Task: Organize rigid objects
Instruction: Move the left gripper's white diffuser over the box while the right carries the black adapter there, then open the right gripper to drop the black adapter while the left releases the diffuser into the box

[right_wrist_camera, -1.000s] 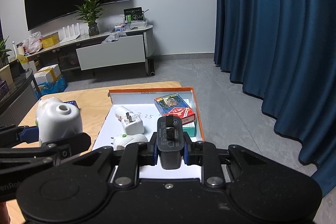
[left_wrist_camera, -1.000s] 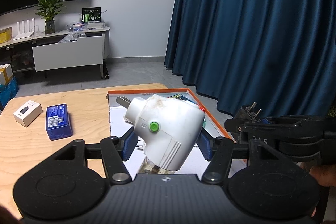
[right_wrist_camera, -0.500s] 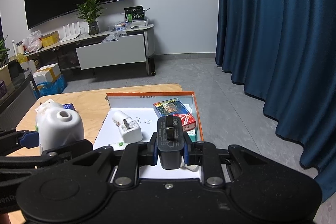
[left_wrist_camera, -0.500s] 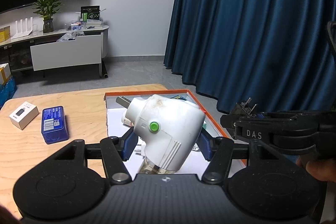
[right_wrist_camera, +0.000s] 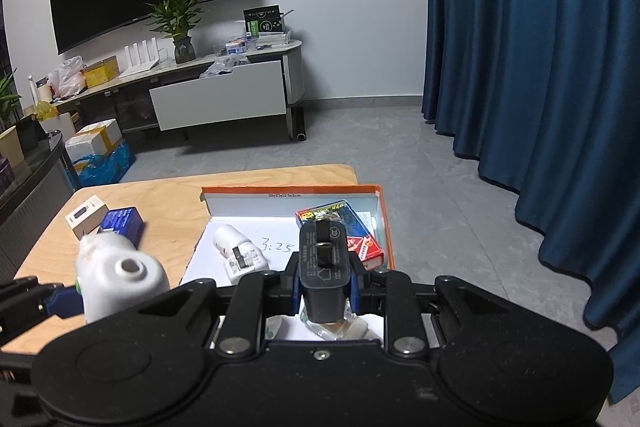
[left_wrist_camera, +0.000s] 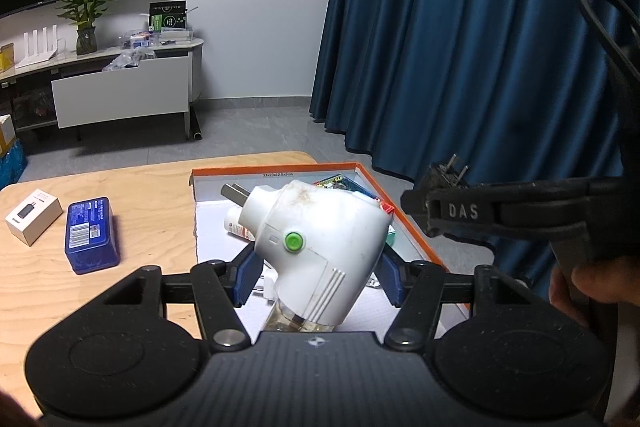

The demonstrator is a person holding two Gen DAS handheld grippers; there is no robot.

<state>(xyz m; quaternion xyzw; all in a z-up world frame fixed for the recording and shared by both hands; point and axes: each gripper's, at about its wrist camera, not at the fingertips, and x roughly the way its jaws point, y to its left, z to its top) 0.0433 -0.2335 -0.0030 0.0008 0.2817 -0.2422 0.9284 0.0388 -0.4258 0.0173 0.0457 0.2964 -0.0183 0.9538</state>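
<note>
My left gripper is shut on a bulky white plug adapter with a green button, held above the near part of the orange-rimmed box. Seen from the right wrist, that adapter hangs at the lower left. My right gripper is shut on a black charger, its prongs pointing away, over the box's near right area. Inside the box lie a white plug and a pack of playing cards. The right gripper shows from the side in the left wrist view.
On the wooden table left of the box lie a blue box and a small white box. A blue curtain hangs on the right; a TV cabinet stands beyond the grey floor. A hand grips the right tool.
Both views have shifted slightly, so the box and table items sit a little farther away and to the left. Both grips are unchanged.
</note>
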